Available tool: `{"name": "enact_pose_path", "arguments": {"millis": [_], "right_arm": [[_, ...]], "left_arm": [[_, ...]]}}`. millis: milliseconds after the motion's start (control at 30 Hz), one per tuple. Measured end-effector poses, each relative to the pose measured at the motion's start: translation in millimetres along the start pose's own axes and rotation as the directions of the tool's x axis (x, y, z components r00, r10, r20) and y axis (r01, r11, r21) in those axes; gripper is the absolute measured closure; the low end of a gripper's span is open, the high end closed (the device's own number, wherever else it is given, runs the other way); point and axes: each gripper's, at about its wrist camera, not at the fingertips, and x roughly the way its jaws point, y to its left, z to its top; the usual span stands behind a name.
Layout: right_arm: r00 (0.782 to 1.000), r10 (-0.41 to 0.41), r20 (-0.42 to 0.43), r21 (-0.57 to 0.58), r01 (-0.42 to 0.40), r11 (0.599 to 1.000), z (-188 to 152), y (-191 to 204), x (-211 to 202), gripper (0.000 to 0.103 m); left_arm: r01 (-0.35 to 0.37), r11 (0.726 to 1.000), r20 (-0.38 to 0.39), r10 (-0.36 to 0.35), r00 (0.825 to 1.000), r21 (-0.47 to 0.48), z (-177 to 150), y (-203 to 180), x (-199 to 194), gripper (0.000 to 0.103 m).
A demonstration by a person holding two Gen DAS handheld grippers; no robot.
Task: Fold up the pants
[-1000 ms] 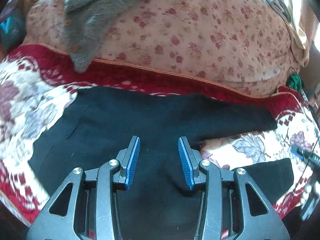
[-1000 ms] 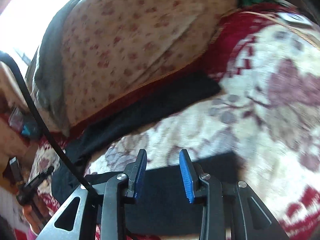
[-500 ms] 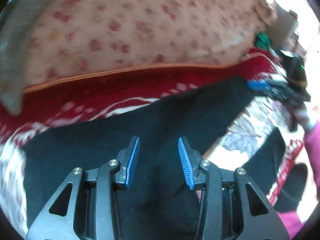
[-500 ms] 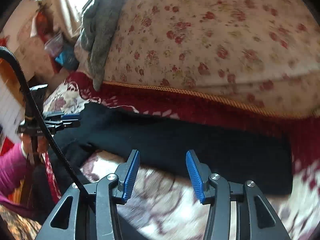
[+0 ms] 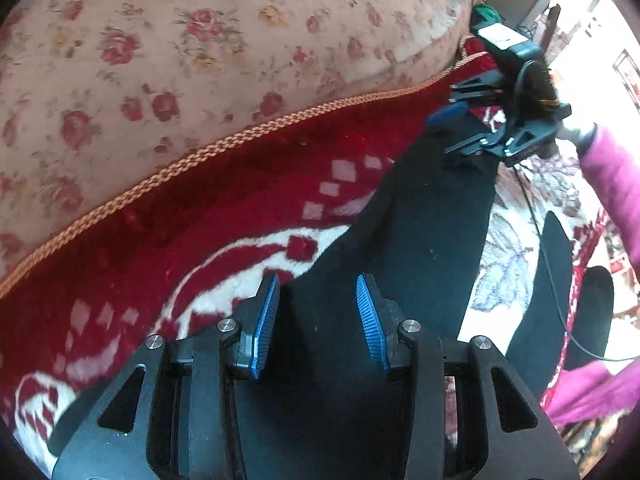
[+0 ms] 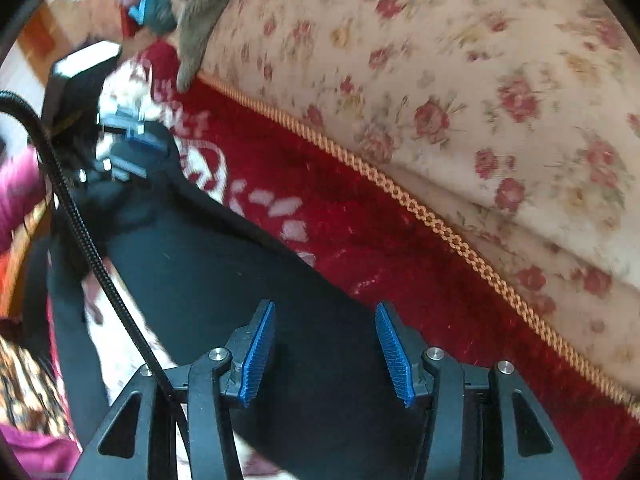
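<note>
Black pants (image 5: 424,232) lie spread on a red and white floral blanket (image 5: 224,216), one leg running along the far side. My left gripper (image 5: 316,300) is open over the waist end, jaws apart just above the cloth. My right gripper (image 6: 325,336) is open over the hem end of the far leg (image 6: 224,272). The right gripper also shows in the left wrist view (image 5: 476,120) at the leg's far end. The left gripper shows blurred in the right wrist view (image 6: 132,140). The second leg (image 5: 552,280) lies nearer me.
A rose-print quilt (image 5: 200,48) with orange cord trim (image 6: 440,224) is piled along the back of the blanket. A grey fleece garment (image 6: 200,16) lies on it. A black cable (image 6: 88,240) hangs by my right gripper. Pink sleeves (image 5: 612,184) show at the edges.
Both grippers have swung toward the far pant leg, left over the waist end and right over the hem end, and dropped closer to the cloth. Both stay open.
</note>
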Motion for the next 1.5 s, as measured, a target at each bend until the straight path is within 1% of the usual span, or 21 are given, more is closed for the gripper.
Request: {"name": "enact_pose_path", "arguments": {"millis": [67,200,267,333,400,433,467,500,600,667,733,767,867,900,933,967,1000,1067,1167,1367,1500], "right_arm": [[0.999,0.015,-0.031,-0.03,-0.016,0.999,2,-4,7,0.053],[0.993,0.06,-0.102,-0.061,-0.066,0.996,6,-13,22,0.052],[0.99,0.077,-0.118,-0.076,-0.086,0.993,10,-16,28,0.049],[0.986,0.107,-0.129,-0.072,-0.117,0.991,11,-18,30,0.048],[0.981,0.128,-0.144,-0.072,-0.139,0.988,11,-22,31,0.048],[0.979,0.137,-0.149,-0.073,-0.149,0.986,11,-24,30,0.048],[0.978,0.145,-0.153,-0.073,-0.157,0.985,11,-24,29,0.048],[0.975,0.157,-0.157,-0.073,-0.17,0.983,9,-26,28,0.048],[0.969,0.184,-0.163,-0.068,-0.197,0.978,10,-29,32,0.047],[0.961,0.216,-0.172,-0.027,-0.224,0.974,11,-33,34,0.046],[0.956,0.245,-0.164,0.026,-0.244,0.969,11,-40,35,0.046],[0.958,0.241,-0.156,0.029,-0.239,0.97,10,-40,34,0.046],[0.975,0.179,-0.135,-0.006,-0.182,0.983,5,-29,29,0.049],[0.98,0.158,-0.125,-0.007,-0.16,0.987,4,-25,26,0.052],[0.984,0.137,-0.118,-0.012,-0.139,0.99,2,-21,23,0.056],[0.986,0.122,-0.112,-0.025,-0.126,0.992,2,-15,21,0.066],[0.99,0.088,-0.111,-0.051,-0.094,0.994,1,-7,18,0.07],[0.992,0.018,-0.121,-0.101,-0.031,0.994,0,4,14,0.082],[0.988,-0.082,-0.134,-0.133,0.064,0.989,0,14,6,0.097],[0.98,-0.186,-0.066,-0.136,0.176,0.975,-13,38,-36,0.098],[0.979,-0.204,-0.016,-0.124,0.2,0.972,-26,66,-65,0.098]], "left_arm": [[0.0,1.0,-0.014,0.001,1.0,0.02,4,4,4,0.063],[0.046,0.999,-0.05,-0.045,0.998,0.014,11,13,14,0.063],[0.072,0.997,-0.056,-0.071,0.996,0.02,12,11,18,0.063],[0.115,0.993,-0.091,-0.111,0.99,0.031,12,8,20,0.063],[0.128,0.991,-0.097,-0.123,0.988,0.047,13,4,19,0.063],[0.136,0.989,-0.097,-0.131,0.987,0.052,13,4,18,0.06],[0.147,0.988,-0.103,-0.141,0.985,0.049,13,5,19,0.053],[0.153,0.987,-0.11,-0.147,0.983,0.04,15,8,21,0.051],[0.126,0.992,-0.113,-0.123,0.986,0.026,20,14,30,0.051],[0.134,0.991,-0.123,-0.131,0.984,0.017,21,16,37,0.051],[0.12,0.992,-0.139,-0.114,0.984,0.041,20,10,43,0.051],[0.102,0.993,-0.132,-0.093,0.987,0.065,18,6,44,0.051],[0.035,0.992,-0.097,-0.023,0.995,0.124,13,-8,43,0.053],[0.025,0.992,-0.088,-0.014,0.996,0.123,12,-10,42,0.058],[0.017,0.993,-0.082,-0.008,0.997,0.12,11,-13,41,0.063],[0.013,0.992,-0.076,-0.004,0.997,0.126,9,-15,39,0.075],[0.003,0.99,-0.07,0.007,0.998,0.138,8,-21,38,0.081],[-0.051,0.985,-0.053,0.06,0.997,0.165,5,-31,37,0.085],[-0.104,0.981,-0.026,0.11,0.994,0.162,1,-40,32,0.089],[-0.128,0.986,0.077,0.12,0.99,0.103,-11,-55,-10,0.09],[-0.162,0.98,0.137,0.145,0.98,0.118,-31,-82,-40,0.09]]}}
